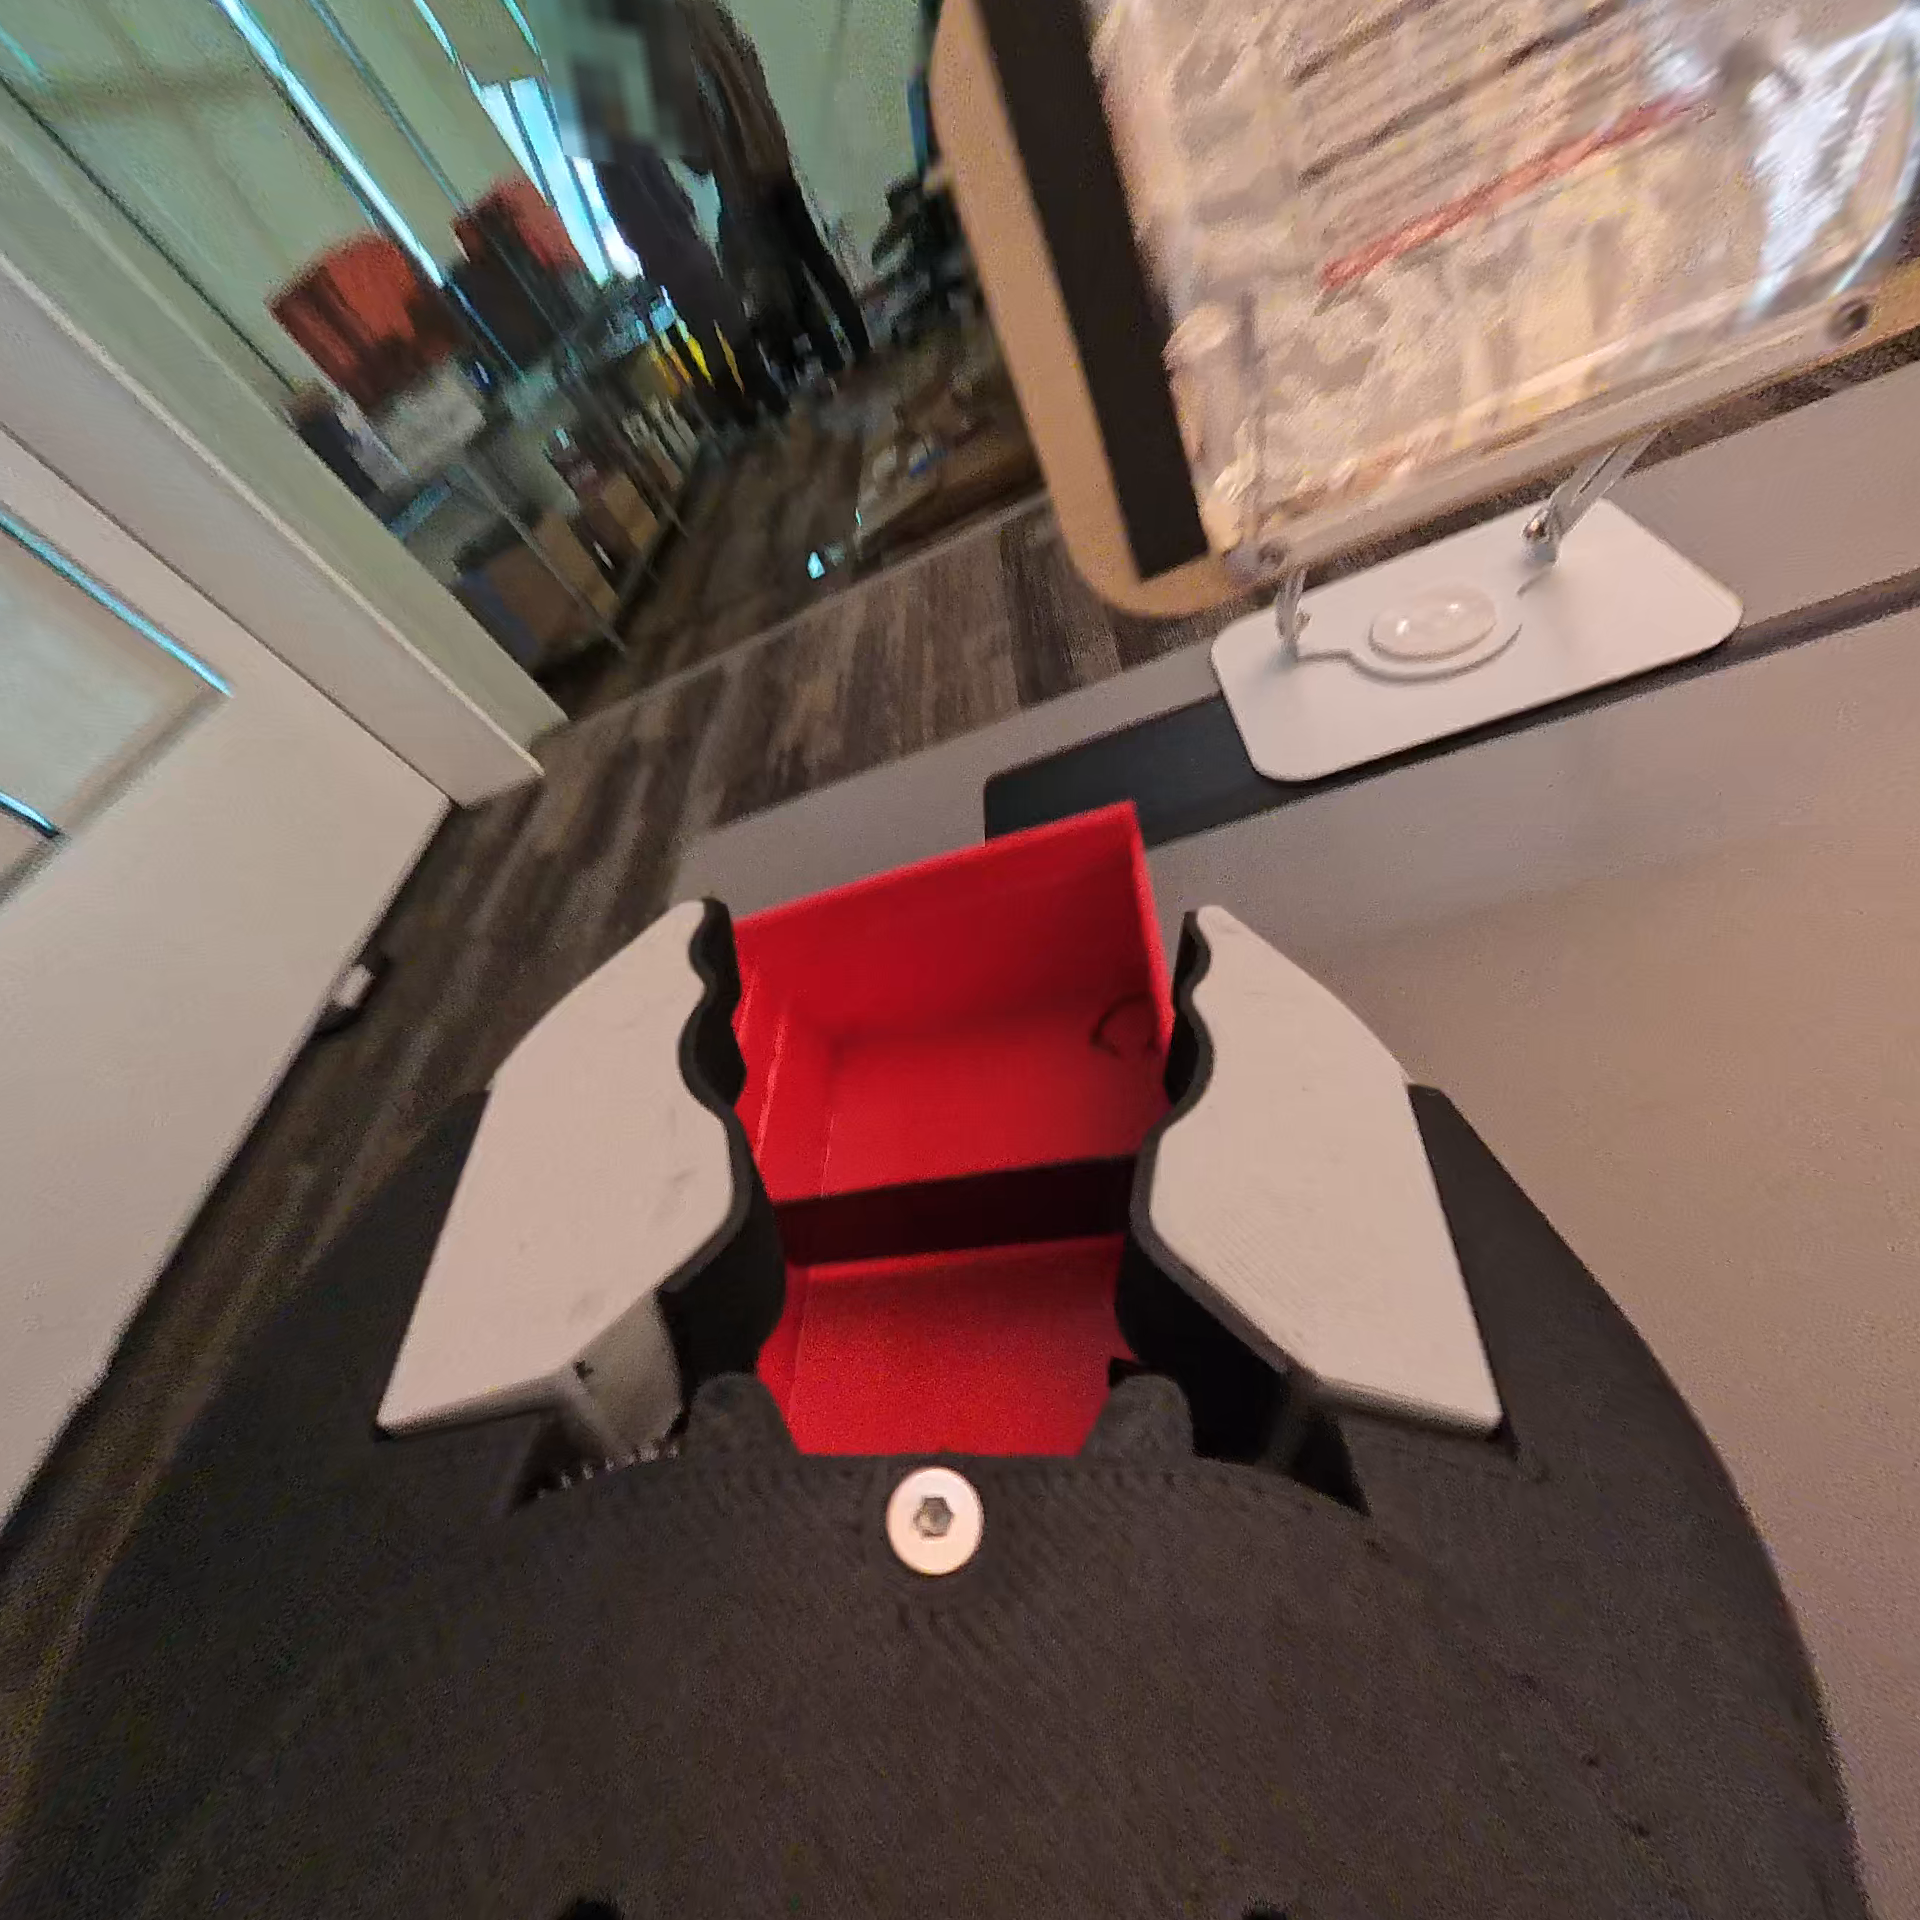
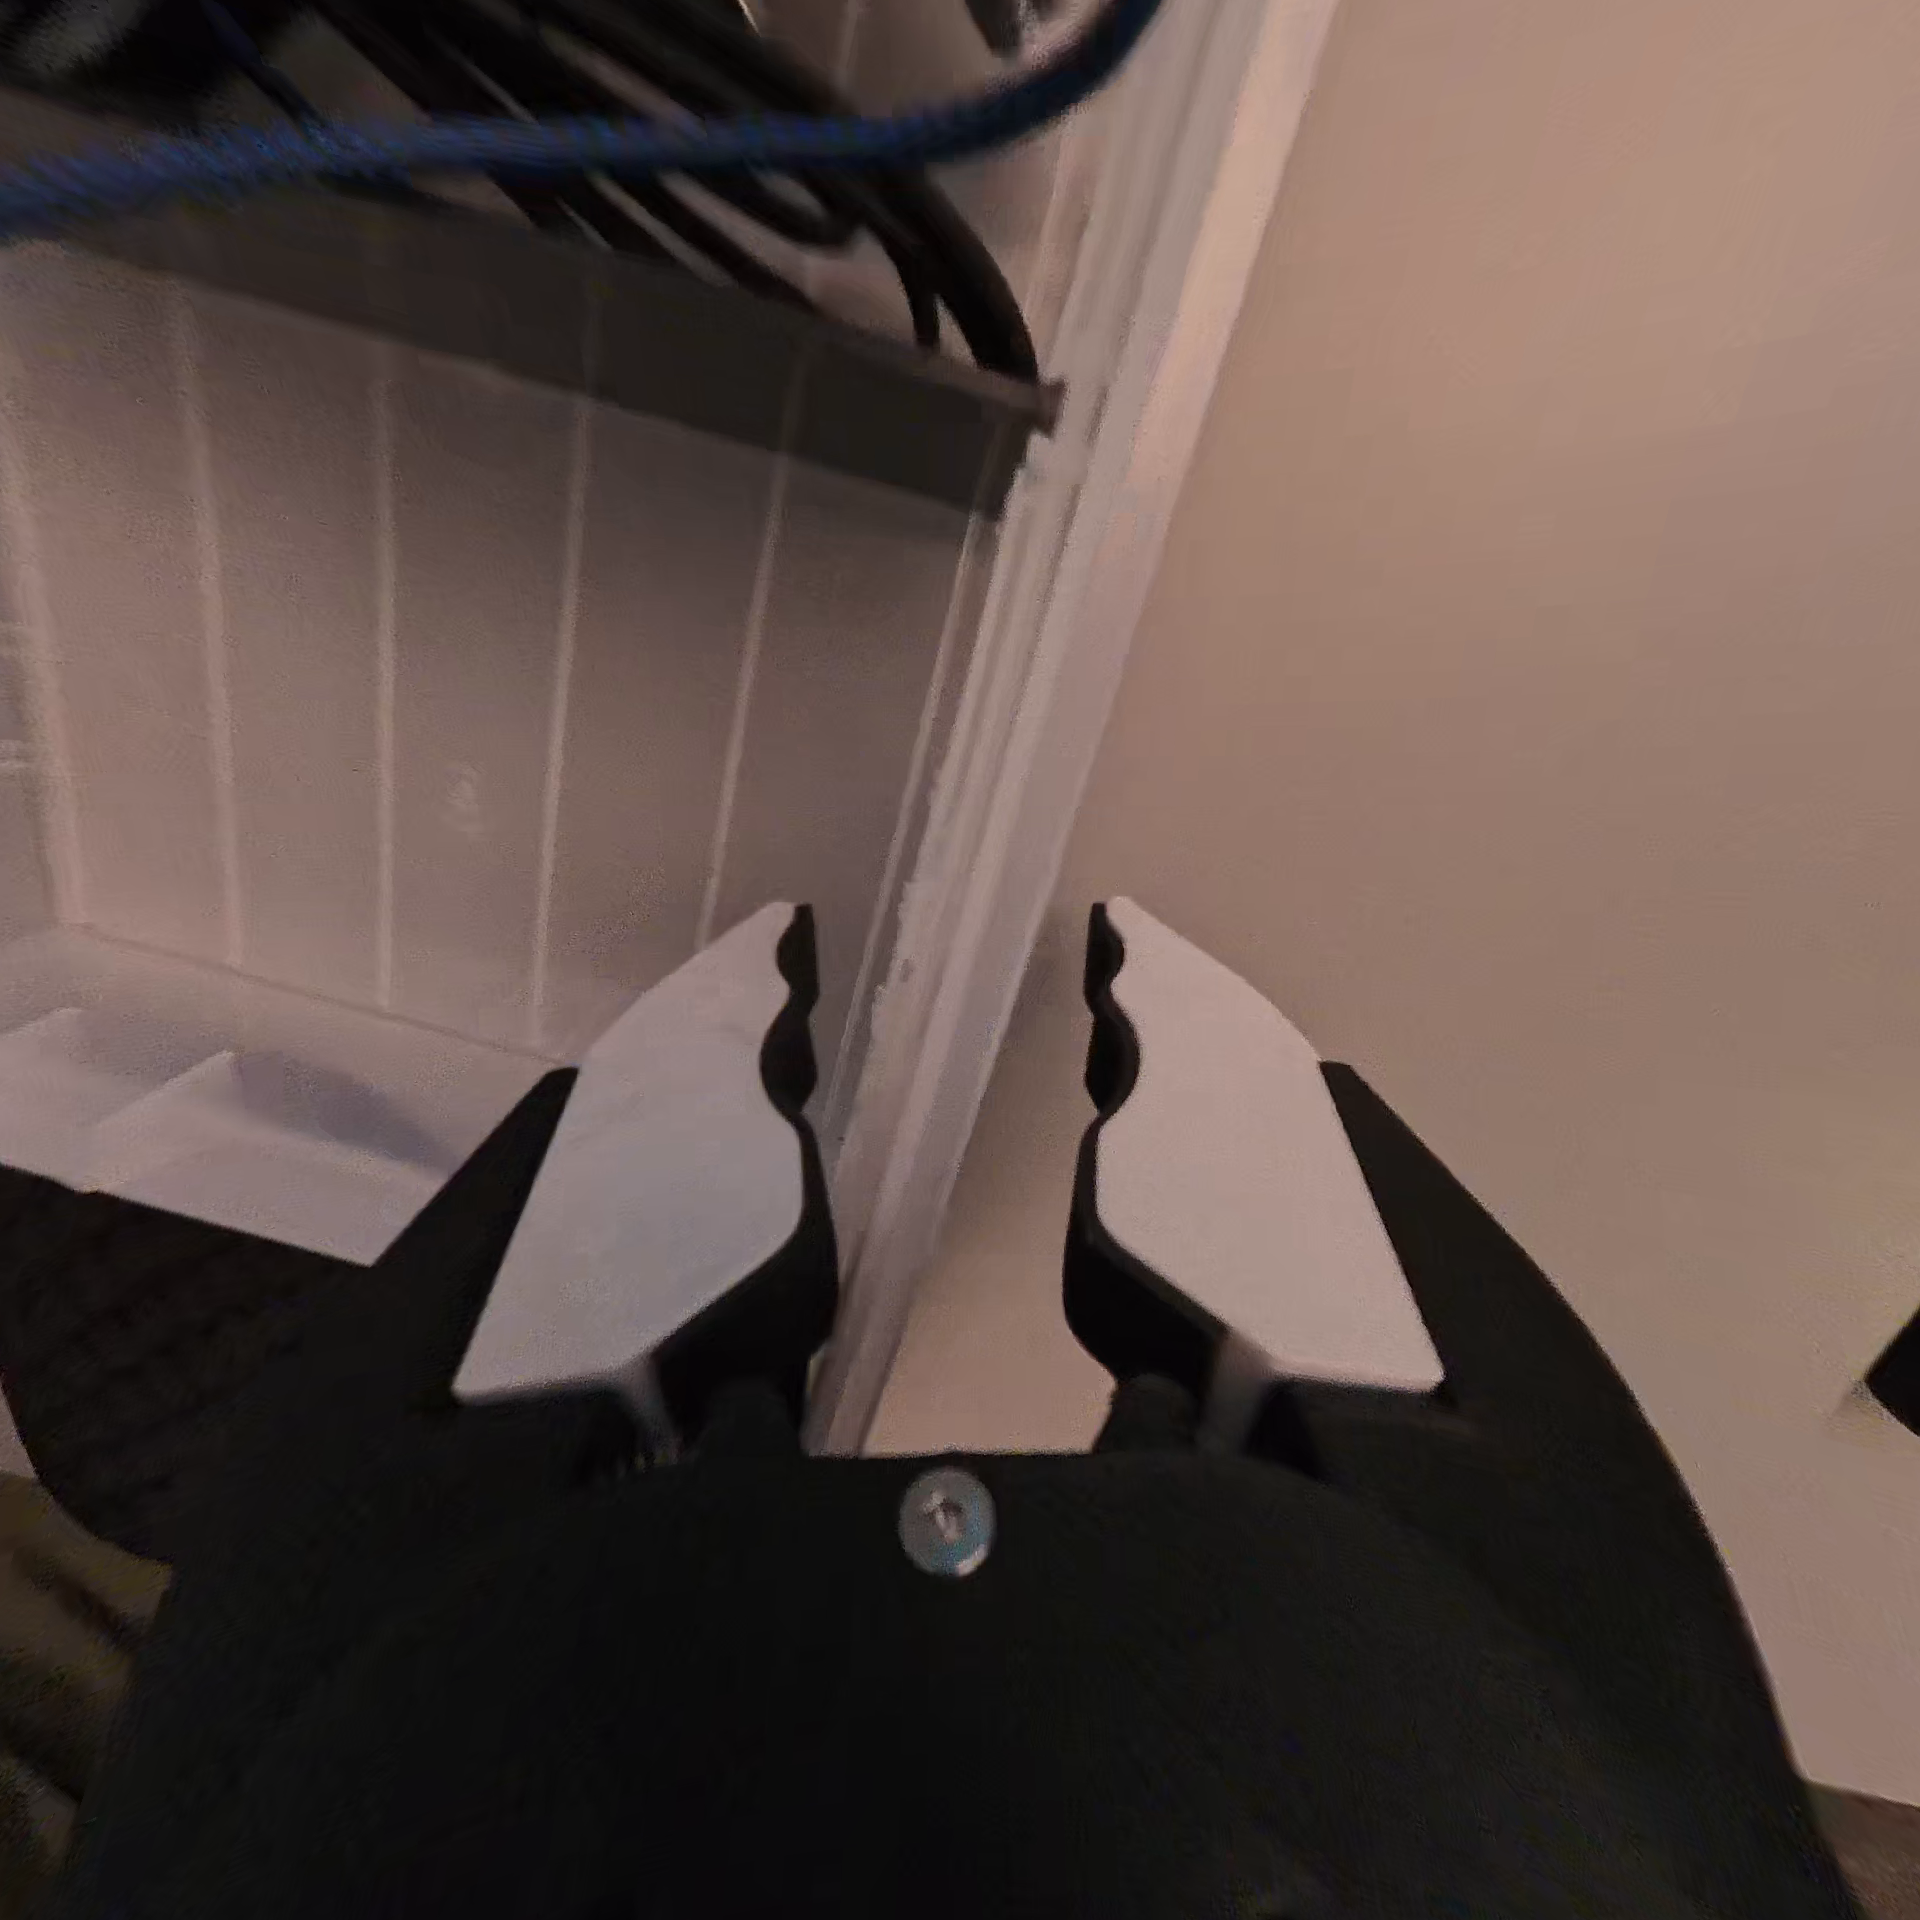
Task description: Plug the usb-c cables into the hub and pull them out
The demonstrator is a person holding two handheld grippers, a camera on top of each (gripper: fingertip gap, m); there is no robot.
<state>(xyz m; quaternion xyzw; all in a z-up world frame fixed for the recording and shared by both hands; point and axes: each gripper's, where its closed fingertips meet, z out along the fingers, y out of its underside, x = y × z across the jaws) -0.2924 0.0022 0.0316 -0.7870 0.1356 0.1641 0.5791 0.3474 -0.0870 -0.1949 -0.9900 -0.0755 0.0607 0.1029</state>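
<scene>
My left gripper (image 1: 956, 935) hangs over a red box (image 1: 935, 997) that sits at the near-left corner of a grey table (image 1: 1558, 1039). My fingers (image 1: 603, 1122) are spread wide, one on each side of the box, and hold nothing. The box is open on top, and the part of its inside that I can see between my fingers is bare red floor and walls; a dark bar crosses it near my palm. Beyond the box, farther along the table, a white stand (image 1: 1475, 665) carries a tilted clear panel (image 1: 1455, 260), blurred.

My right gripper (image 2: 951, 935) is also spread apart and holds nothing. It points at a white ribbed bin (image 2: 416, 675) whose corner edge runs up between my fingers. At the top of the bin, a blue cable (image 2: 520, 145) loops across a bundle of black cables (image 2: 831, 208). I cannot make out a hub or any plug ends in either view.
</scene>
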